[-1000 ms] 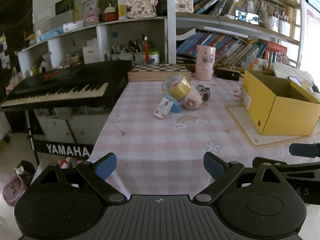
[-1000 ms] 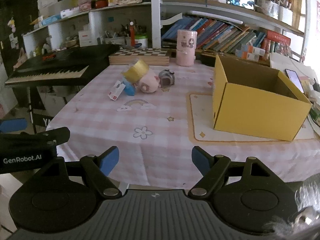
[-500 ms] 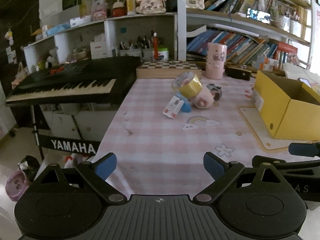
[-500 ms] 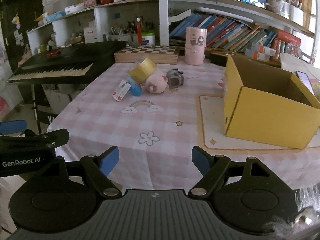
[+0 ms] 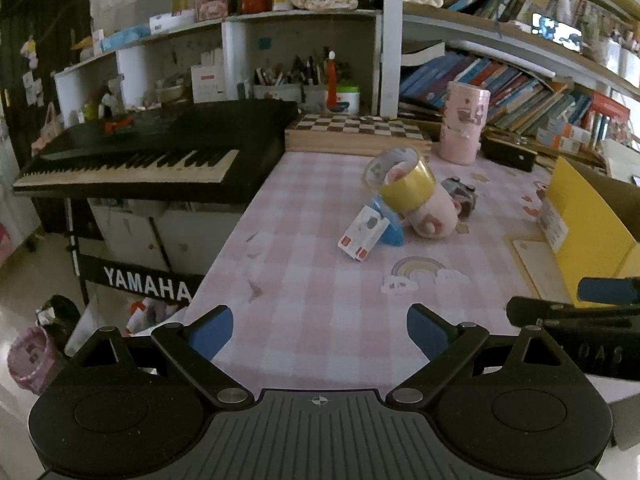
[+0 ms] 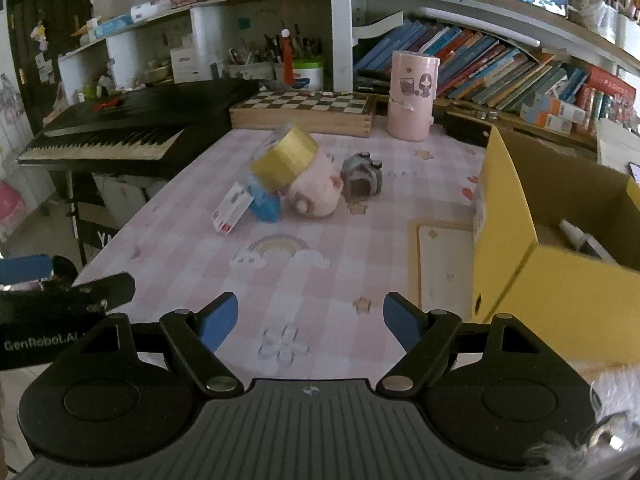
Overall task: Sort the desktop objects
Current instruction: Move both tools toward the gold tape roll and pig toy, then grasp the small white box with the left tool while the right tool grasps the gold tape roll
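While nothing is held yet, the left gripper (image 5: 319, 330) is seen in the left wrist view spread wide above the near table edge, well short of the pile: a yellow tape roll (image 5: 404, 184) leaning on a pink plush toy (image 5: 434, 216), with a small white card box (image 5: 362, 233) in front. The card box is best taken first, being loose and foremost.

In the right wrist view, the right gripper (image 6: 310, 319) is likewise wide apart and empty. The yellow box (image 6: 560, 292), presumably the destination, stands just to its right, so the approach should be kept clear of its wall.
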`<state>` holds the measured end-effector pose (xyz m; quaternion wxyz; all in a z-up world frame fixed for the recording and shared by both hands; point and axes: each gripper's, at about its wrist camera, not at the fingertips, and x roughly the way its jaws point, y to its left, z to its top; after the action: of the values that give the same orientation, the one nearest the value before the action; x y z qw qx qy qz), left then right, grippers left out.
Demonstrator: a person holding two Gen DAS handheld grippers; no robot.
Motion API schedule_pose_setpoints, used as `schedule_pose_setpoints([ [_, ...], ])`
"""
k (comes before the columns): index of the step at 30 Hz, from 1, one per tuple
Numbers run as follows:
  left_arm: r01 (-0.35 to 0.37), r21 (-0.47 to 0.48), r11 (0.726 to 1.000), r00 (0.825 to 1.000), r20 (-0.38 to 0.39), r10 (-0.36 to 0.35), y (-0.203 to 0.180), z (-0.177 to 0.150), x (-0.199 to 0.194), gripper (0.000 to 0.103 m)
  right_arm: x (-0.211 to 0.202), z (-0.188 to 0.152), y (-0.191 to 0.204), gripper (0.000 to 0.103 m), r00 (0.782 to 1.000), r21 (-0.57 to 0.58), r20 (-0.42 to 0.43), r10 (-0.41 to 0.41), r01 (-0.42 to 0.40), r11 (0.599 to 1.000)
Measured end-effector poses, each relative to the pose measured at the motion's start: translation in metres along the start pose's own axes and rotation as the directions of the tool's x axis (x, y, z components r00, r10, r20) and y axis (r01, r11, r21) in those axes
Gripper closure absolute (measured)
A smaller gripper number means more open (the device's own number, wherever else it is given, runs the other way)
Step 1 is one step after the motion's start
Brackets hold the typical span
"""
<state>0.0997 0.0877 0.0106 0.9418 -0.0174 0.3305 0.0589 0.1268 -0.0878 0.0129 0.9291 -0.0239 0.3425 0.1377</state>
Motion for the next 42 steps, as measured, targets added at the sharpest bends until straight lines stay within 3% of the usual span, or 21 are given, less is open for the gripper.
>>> schedule_pose_setpoints([
  [14,-0.006,-0.043,0.999,1.0,-0.006,0.006,-0.018,0.041,0.057,0.009,0.056,0.07,-0.034,0.024,0.999,-0.027,0.033,0.036,-0.035,0.999],
  [19,-0.001,-0.055,0.998,1.0,-0.011,0.0,-0.026,0.053,0.078,0.015,0.07,0.088,-0.042,0.022,0.998,-0.044,0.048,0.05,-0.048,0.998],
  [23,0.006,-0.06,0.998,1.0,-0.027,-0.008,-0.031,0.058,0.096,0.02,0.081,0.098,-0.045,0.022,0.997,-0.063,0.048,0.068,-0.065,0.996],
  [30,0.008,-0.037,0.999,0.995,-0.097,-0.011,-0.035,0.062,0.134,0.042,0.097,0.11,-0.044,0.021,0.993,-0.096,0.039,0.109,-0.105,0.99],
  [37,0.05,0.045,0.998,0.989,-0.139,-0.043,-0.045,0.062,0.157,0.043,0.111,0.119,-0.04,0.021,0.988,-0.131,0.022,0.155,-0.151,0.98],
  [42,0.031,0.113,0.993,0.989,-0.149,-0.014,-0.05,0.061,0.168,0.061,0.121,0.124,-0.037,0.021,0.983,-0.158,0.007,0.181,-0.178,0.971],
])
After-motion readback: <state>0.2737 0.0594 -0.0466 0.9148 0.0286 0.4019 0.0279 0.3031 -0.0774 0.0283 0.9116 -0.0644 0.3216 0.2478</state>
